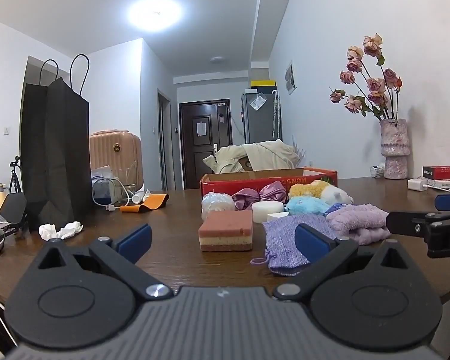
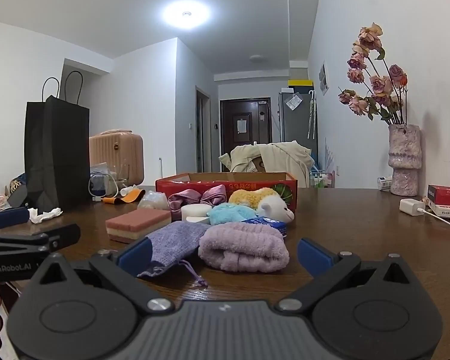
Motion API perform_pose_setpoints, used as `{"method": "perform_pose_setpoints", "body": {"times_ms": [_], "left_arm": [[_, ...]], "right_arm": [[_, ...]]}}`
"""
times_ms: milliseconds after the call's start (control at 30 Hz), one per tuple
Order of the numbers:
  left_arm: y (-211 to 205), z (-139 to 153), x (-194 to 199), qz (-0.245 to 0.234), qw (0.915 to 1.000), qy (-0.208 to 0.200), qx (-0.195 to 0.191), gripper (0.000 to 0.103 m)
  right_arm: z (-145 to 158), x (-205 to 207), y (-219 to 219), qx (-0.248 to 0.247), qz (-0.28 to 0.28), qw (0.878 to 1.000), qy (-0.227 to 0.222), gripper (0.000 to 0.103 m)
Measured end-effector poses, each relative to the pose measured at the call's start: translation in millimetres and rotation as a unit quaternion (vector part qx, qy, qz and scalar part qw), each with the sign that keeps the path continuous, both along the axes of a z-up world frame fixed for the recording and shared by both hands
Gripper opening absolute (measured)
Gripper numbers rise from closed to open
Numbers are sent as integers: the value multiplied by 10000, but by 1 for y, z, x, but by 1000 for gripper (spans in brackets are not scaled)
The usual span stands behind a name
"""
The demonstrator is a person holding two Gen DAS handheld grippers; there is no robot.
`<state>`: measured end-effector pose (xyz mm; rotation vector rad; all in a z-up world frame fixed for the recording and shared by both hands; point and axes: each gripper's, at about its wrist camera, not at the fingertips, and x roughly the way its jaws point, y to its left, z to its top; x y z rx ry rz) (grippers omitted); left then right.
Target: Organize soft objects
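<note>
Jaws of the left gripper (image 1: 223,241) and right gripper (image 2: 225,255) stand wide apart, holding nothing. The soft items lie clustered on the wooden table (image 2: 360,228) before the red cardboard box (image 2: 225,184). The rolled lilac towel (image 2: 243,250) sits nearest the right gripper; straddling its middle and closing gently would likely lift it cleanly into the box.

The red cardboard box (image 2: 225,183) shows only its front wall and rim, its interior out of sight; the blue packet (image 2: 268,223) sits largely hidden behind the lilac towel (image 2: 243,250); the white block (image 1: 275,216) is mostly covered by the knitted pouch (image 1: 288,241); the right gripper (image 1: 429,228) runs off the left wrist view's edge; printing on the small boxes (image 2: 448,199) is too small to read.
</note>
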<state>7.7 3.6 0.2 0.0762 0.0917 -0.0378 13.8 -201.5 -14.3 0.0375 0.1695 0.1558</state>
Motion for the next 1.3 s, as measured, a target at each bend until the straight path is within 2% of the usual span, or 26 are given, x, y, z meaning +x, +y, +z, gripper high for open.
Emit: {"method": "perform_pose_setpoints", "body": {"times_ms": [1300], "left_arm": [[-1,3,-4,-41,10000,-30,-49,103]], "right_arm": [[-4,0,-1,33,-5,10000,49,103]]}}
